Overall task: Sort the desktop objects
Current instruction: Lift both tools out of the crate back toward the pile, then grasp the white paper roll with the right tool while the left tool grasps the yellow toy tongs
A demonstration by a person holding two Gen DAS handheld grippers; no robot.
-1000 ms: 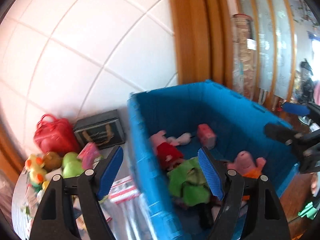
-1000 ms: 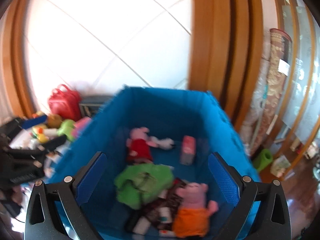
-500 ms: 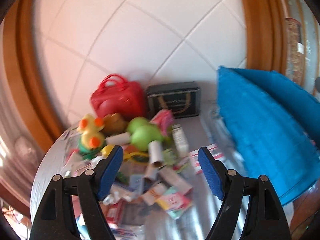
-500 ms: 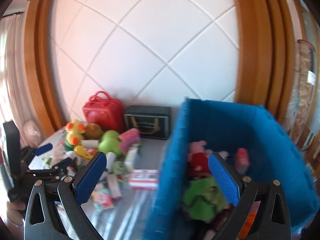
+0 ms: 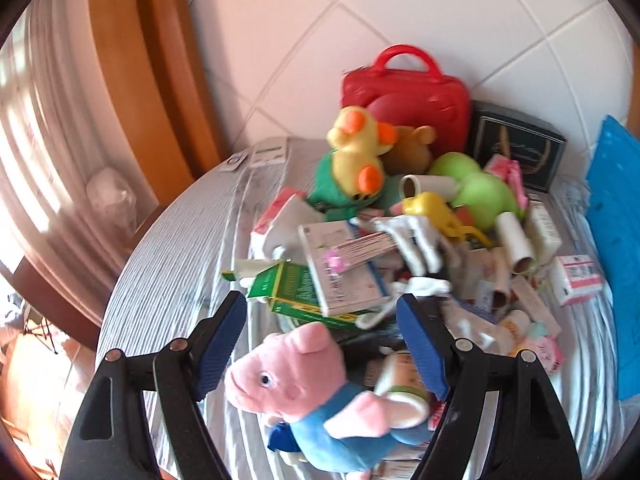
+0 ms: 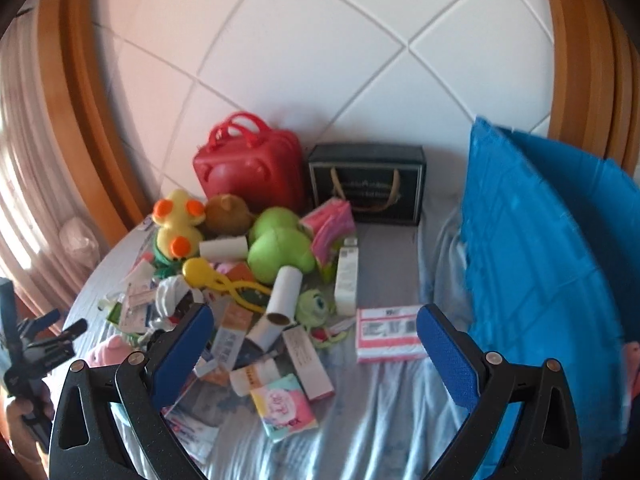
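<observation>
At the near left edge of the bench (image 5: 172, 240), just short of the heap of clutter, the pink pig plush (image 5: 304, 384) lies directly under the left gripper (image 5: 320, 344), whose blue pads are spread wide with nothing between them but air above the toy's head. The pig rests on its side with its long axis running roughly from the gripper's left finger toward its right: the snout points to the left edge of the bench, and the blue-clad body trails off to the right and toward the camera, so the open jaws straddle the head across its shorter width. This is the relation the next move seems to turn on, a straight descent over the head (the body is partly tucked under the right finger and a small cup-like item, so the head looks the cleaner hold). The right gripper (image 6: 312, 344) is likewise released and empty, hovering over the middle of the bench above small boxes and a tissue pack (image 6: 286, 406); from its view the pig (image 6: 108, 350) shows only as a pink patch far to its left, so the left gripper is plainly the nearer one. The blue bin (image 6: 540, 240), the likely destination, stands at the right edge of the bench, well apart from the pig.
</observation>
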